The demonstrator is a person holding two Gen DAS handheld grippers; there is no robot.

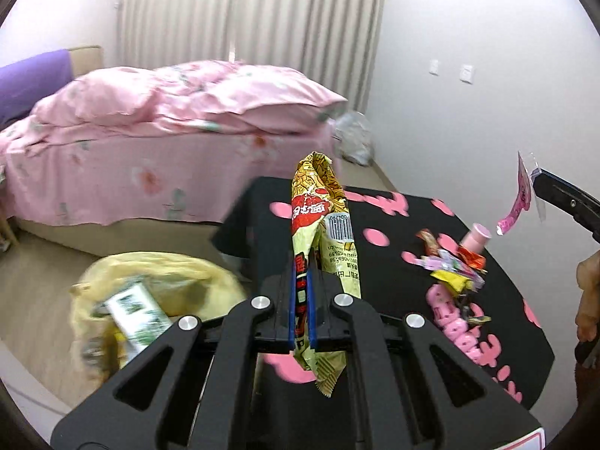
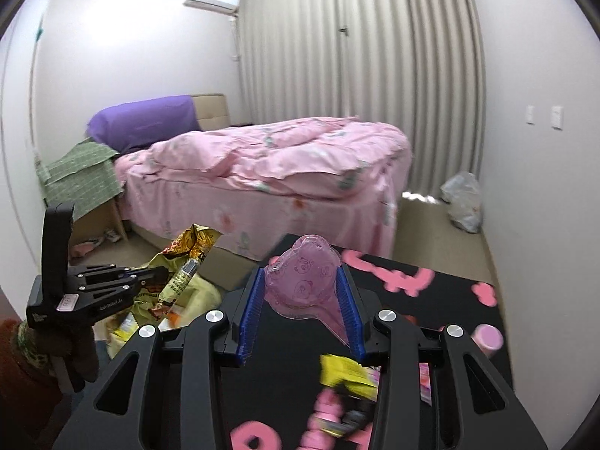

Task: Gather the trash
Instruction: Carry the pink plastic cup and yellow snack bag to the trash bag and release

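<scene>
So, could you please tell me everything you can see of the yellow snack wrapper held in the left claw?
The yellow snack wrapper is a crinkled, glossy plastic packet printed with a noodle pattern, a red logo and a white barcode label. It looks empty and flattened, its top torn open. It stands roughly upright, pinched near its lower half by the blue pads of the left claw, its bottom seam hanging below them. It is held in the air beside the black table, near the yellow trash bag. Only the pads touch it.

The left hand-held gripper [image 1: 302,300] pinches a yellow noodle wrapper [image 1: 322,232] upright. A yellow trash bag [image 1: 150,292] sits lower left; wrappers [image 1: 453,266] litter the black tabletop [image 1: 393,210] at right.
</scene>
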